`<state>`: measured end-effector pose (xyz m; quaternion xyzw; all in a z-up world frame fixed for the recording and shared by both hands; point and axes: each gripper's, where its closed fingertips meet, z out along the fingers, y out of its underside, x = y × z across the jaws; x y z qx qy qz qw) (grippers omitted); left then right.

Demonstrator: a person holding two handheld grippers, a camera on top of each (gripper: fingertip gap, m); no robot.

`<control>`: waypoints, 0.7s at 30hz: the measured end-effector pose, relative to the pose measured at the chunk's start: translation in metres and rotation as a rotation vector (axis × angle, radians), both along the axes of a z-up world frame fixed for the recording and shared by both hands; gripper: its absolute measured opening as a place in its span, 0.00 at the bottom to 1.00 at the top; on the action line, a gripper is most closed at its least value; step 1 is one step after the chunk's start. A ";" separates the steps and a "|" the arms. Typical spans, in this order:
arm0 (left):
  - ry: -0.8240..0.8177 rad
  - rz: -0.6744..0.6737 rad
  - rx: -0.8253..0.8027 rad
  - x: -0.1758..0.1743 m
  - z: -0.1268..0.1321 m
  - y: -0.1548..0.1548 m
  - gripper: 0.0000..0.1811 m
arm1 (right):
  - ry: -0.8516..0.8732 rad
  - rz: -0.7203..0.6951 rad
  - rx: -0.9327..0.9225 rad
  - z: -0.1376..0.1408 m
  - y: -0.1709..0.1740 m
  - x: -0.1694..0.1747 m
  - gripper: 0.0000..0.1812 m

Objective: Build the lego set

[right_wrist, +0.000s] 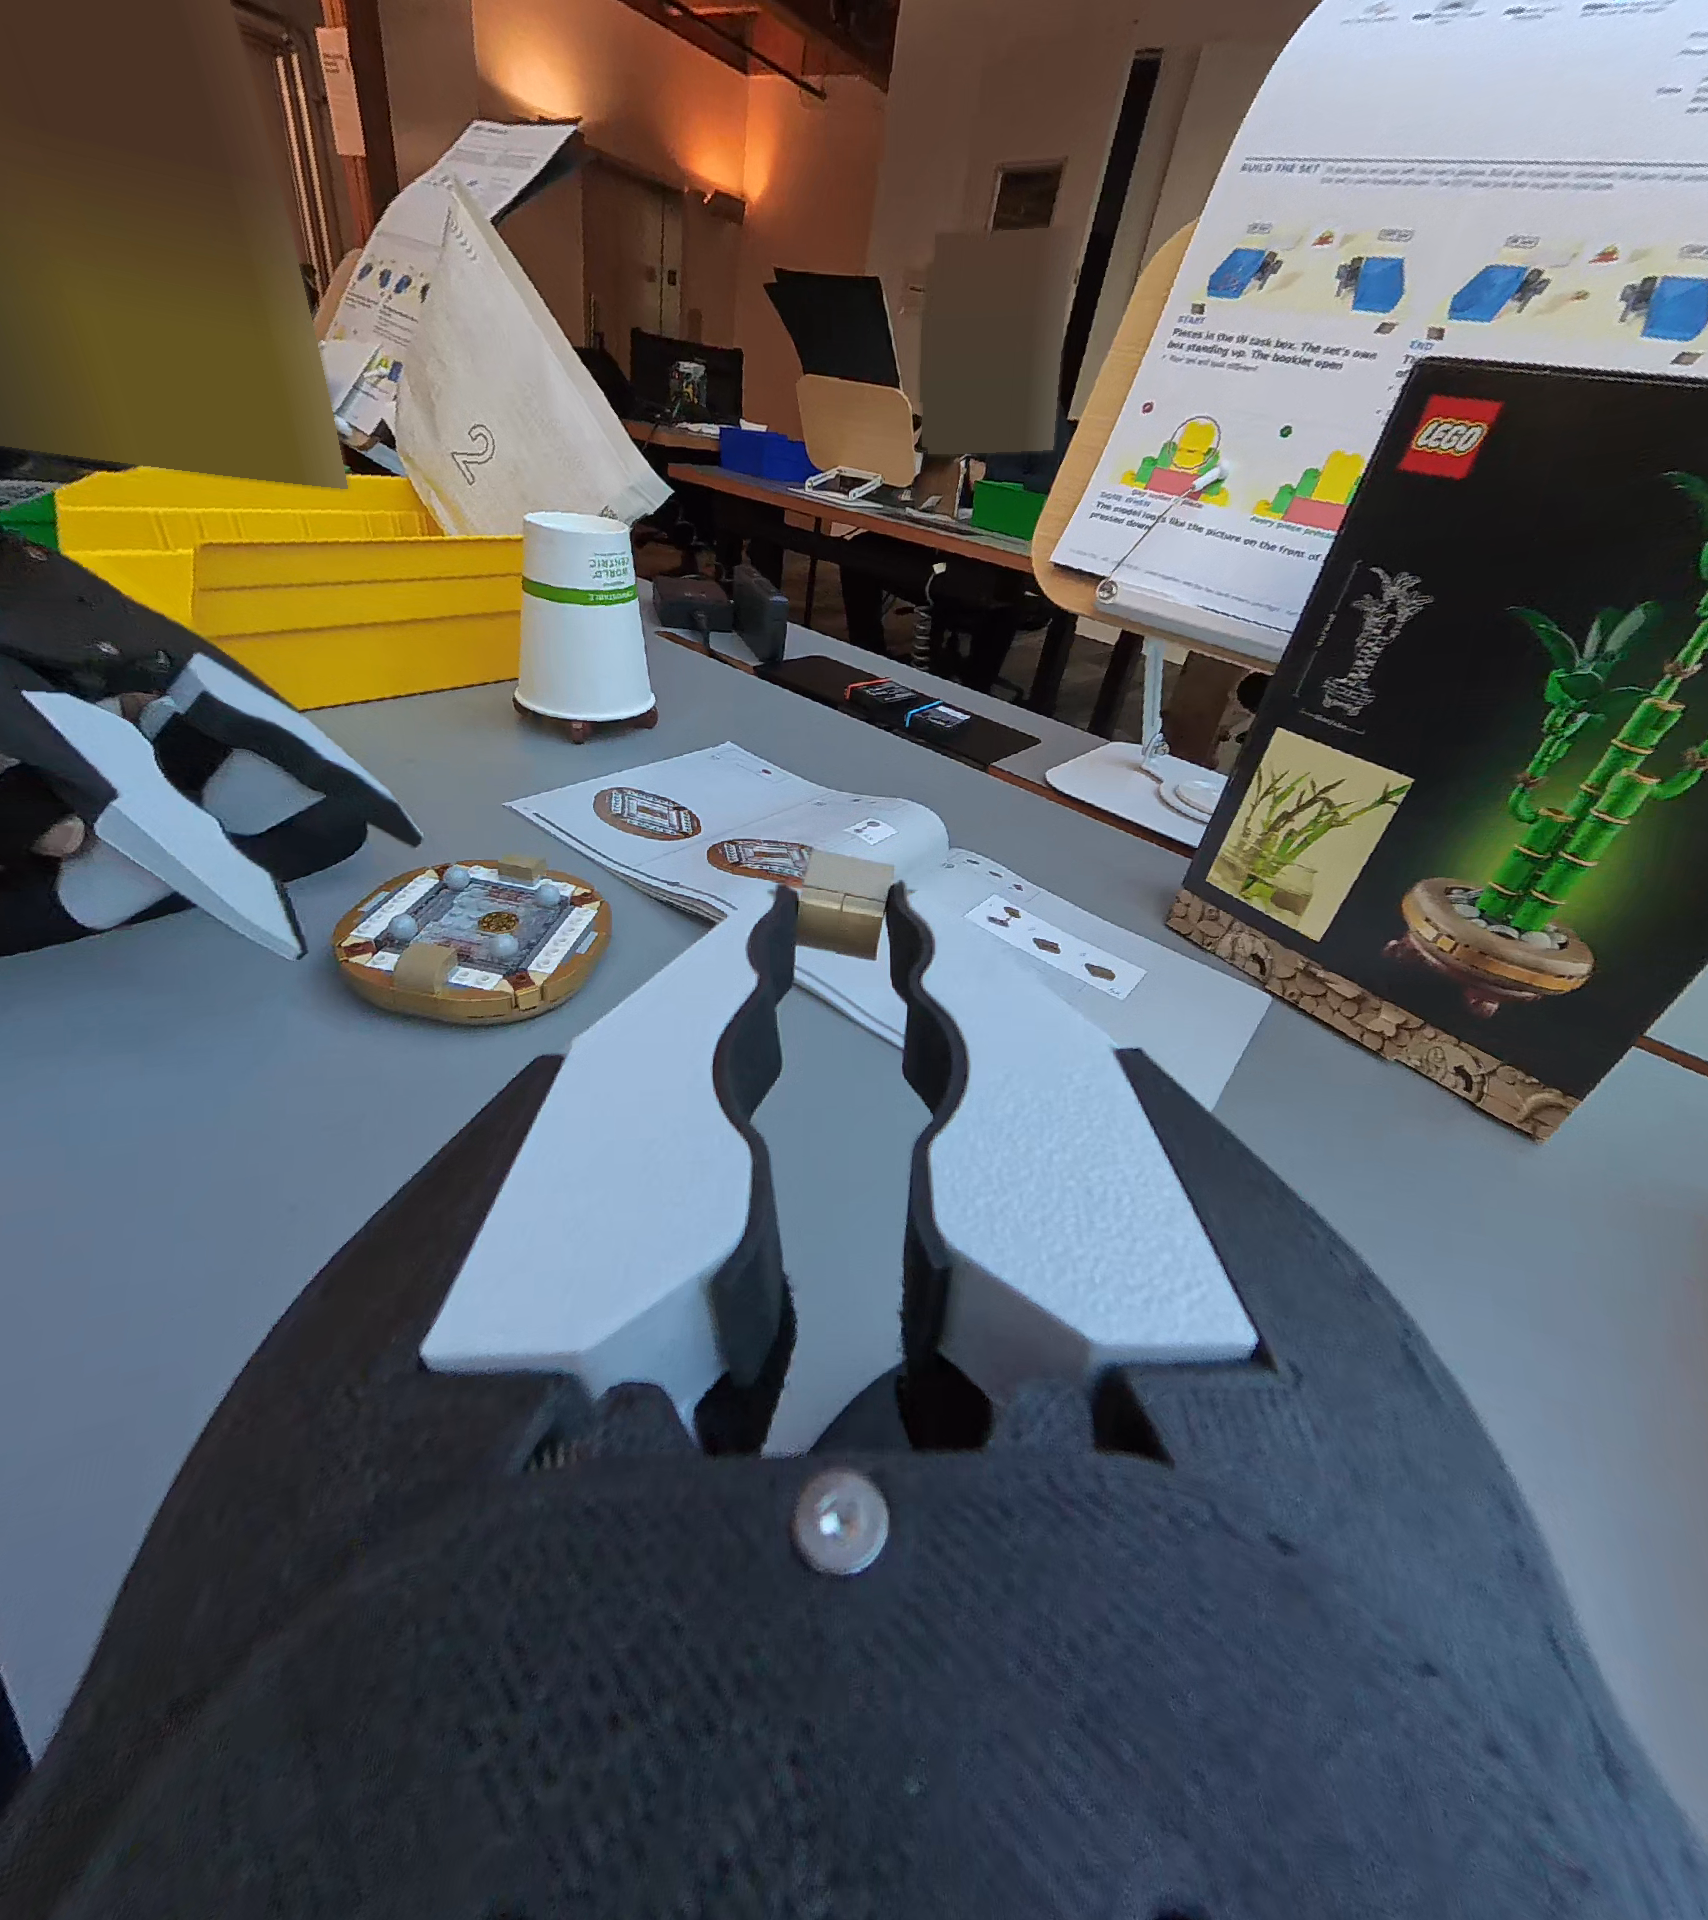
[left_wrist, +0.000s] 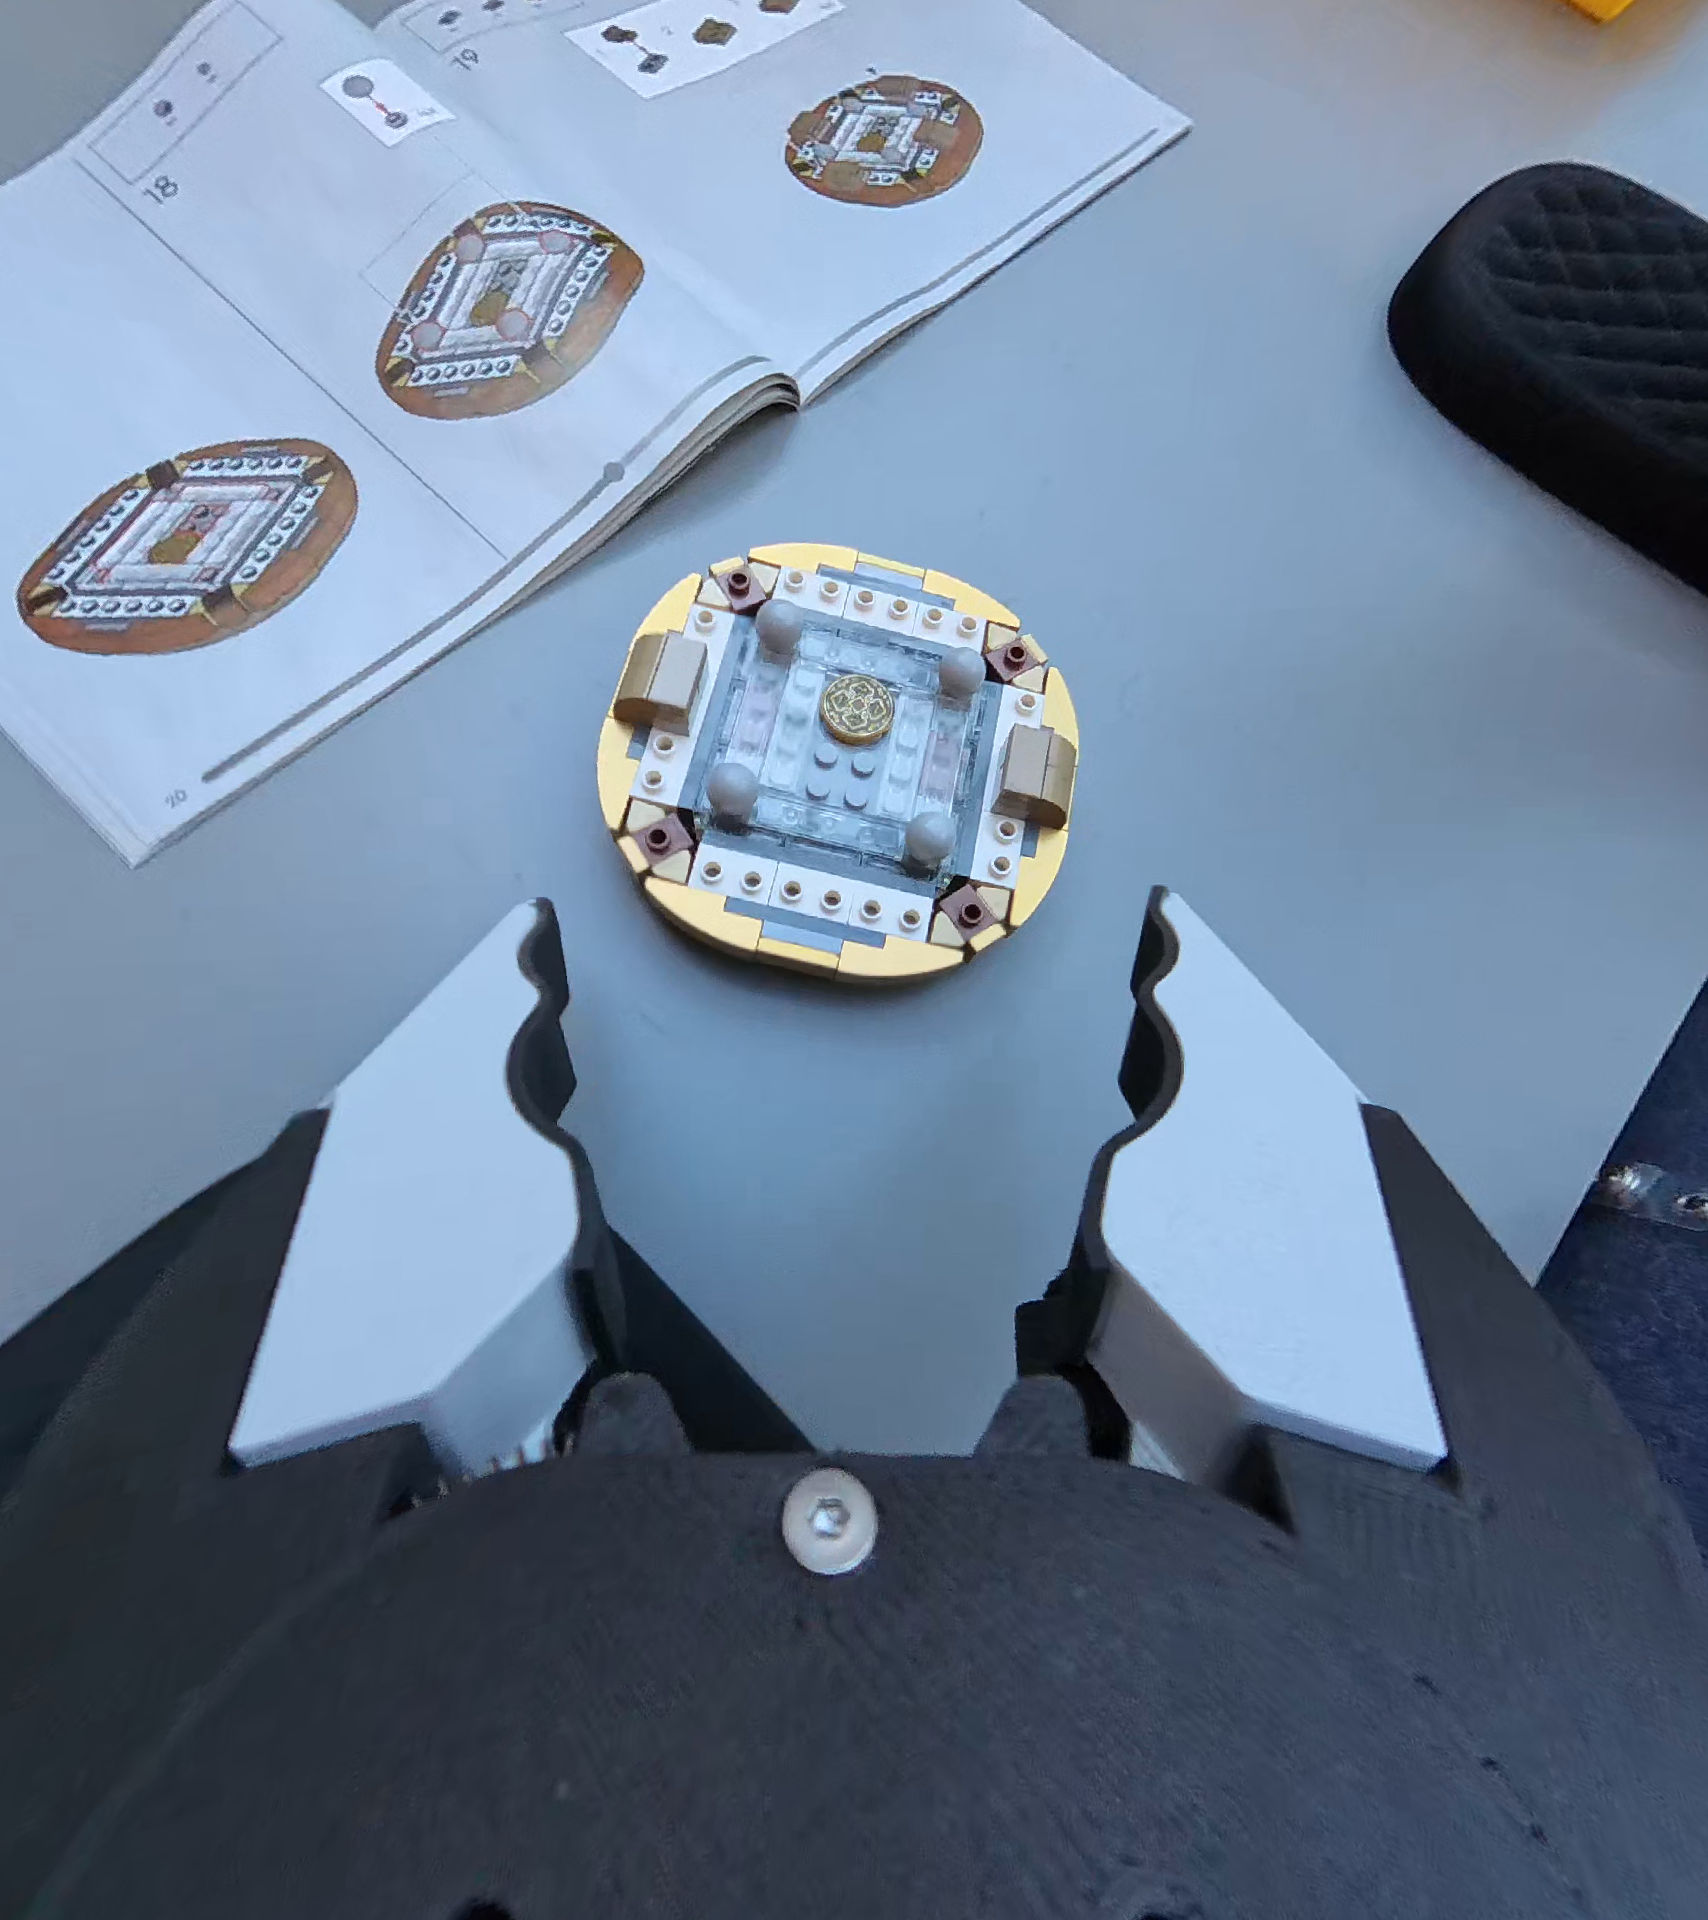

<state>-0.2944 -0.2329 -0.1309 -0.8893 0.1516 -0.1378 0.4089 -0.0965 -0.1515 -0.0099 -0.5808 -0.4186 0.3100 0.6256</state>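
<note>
- The round gold base (left_wrist: 837, 764) was found flat on the grey worktop (left_wrist: 1193, 644), just ahead of the left tongs (left_wrist: 845, 925), whose jaws were spread wide and held nothing.
- The right tongs (right_wrist: 837, 920) were clamped at their tips on a tan-gold curved piece (right_wrist: 837, 912), held above the open booklet (right_wrist: 829, 831).
- Judged advisable: the base steadied by its rim, the piece squared over a vacant side, then pressed straight down.

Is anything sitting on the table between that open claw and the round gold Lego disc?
No. In the left wrist view, only bare grey table separates the left gripper from the round base.
</note>
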 end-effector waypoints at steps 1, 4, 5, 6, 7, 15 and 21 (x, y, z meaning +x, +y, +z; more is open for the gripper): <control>0.028 -0.009 -0.007 0.001 -0.002 0.003 0.61 | -0.002 0.007 -0.004 -0.001 -0.001 -0.002 0.09; 0.139 -0.033 -0.029 0.001 -0.010 0.013 0.64 | -0.009 0.016 -0.004 -0.002 -0.003 -0.005 0.09; 0.158 -0.047 -0.053 0.003 -0.015 0.015 0.64 | -0.012 0.019 -0.002 -0.002 -0.004 -0.006 0.09; 0.167 -0.067 -0.085 0.006 -0.021 0.016 0.63 | -0.016 0.021 -0.002 -0.002 -0.004 -0.006 0.09; 0.178 -0.086 -0.116 0.008 -0.026 0.018 0.63 | -0.020 0.021 -0.002 -0.002 -0.004 -0.006 0.09; 0.250 -0.219 -0.128 0.015 -0.028 0.021 0.59 | -0.026 0.025 -0.004 -0.004 -0.006 -0.004 0.09; 0.261 -0.453 -0.096 0.038 -0.028 -0.009 0.59 | -0.052 0.066 -0.038 -0.015 -0.011 -0.014 0.09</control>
